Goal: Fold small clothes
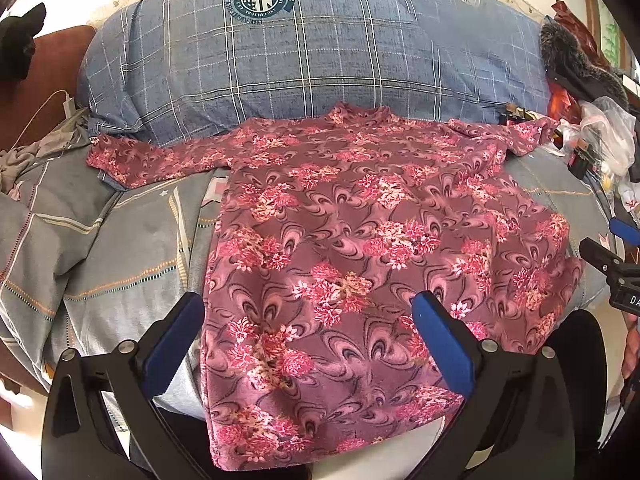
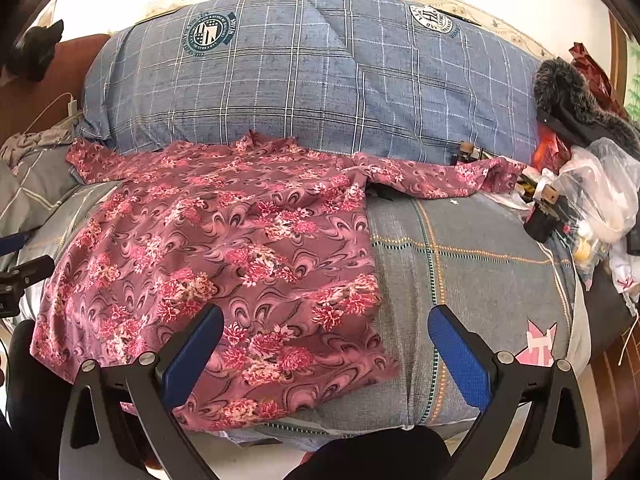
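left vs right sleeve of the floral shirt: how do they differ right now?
The left sleeve lies flat and spread, its end reaching the bed's left side. The right sleeve is wrinkled, its cuff bunched, and ends beside the clutter. Both stretch sideways along the base of the blue pillow, and neither is folded in yet.

Looking like a home bedroom: bed w/ grey patterned bedsheet [image 2: 480, 240], big blue plaid quilt [image 1: 312, 52] piling up at the back, brown headboard [image 1: 64, 64] showing behind w/ charger cable [image 1: 44, 108] trailing over it. Fur-trimmed coat [image 2: 568, 96], plastic bags [image 2: 600, 184] & misc household clutter sitting at right edge.
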The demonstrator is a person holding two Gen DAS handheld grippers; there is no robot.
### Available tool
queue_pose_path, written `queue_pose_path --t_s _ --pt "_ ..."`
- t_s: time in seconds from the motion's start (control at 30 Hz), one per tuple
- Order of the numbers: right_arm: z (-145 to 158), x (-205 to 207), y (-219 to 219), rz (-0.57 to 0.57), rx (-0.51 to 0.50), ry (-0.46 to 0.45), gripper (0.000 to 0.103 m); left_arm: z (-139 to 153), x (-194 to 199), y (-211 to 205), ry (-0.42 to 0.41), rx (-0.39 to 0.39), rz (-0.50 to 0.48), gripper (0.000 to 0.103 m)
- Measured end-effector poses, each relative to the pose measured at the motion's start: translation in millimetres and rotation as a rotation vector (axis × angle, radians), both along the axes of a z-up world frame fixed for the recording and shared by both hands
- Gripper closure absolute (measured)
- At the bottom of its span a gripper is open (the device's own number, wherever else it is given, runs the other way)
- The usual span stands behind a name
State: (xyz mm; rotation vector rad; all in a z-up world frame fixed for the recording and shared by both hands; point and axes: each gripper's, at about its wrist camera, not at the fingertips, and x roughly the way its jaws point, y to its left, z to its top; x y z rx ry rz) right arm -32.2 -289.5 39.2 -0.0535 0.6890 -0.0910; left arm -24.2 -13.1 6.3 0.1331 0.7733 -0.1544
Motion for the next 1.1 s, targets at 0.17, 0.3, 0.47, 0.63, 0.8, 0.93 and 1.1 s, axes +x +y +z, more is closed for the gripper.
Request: queue_pose_path --t_s 0.17,0.3,0.47,0.63,0.8,0.93,1.1 --pt "0 0 -3 -0.005 0.007 -0.002 0.001 -2 3 0 0.012 0.002 0.003 0.0" --pt "0 2 -11 -0.015 0.039 0.01 0.001 -4 6 5 0.024 -0.012 0.018 0.0" --pt "-1 1 -21 -0.043 0.041 0.008 0.001 -3 13 19 0.042 -0.022 0.048 0.0" --pt "-6 2 -43 -0.088 0.101 0.033 0.002 1 24 58 0.061 -0.072 0.148 0.0" --pt "-14 6 -57 -0.091 0.127 0.053 0.002 -9 32 94 0.116 -0.074 0.229 0.0" --pt "-31 18 -57 -0.026 0.159 0.112 0.002 -39 35 111 0.237 -0.115 0.243 0.0" --pt "-64 41 -44 0.118 0.194 0.24 0.046 -70 34 93 0.378 -0.15 0.146 0.028"
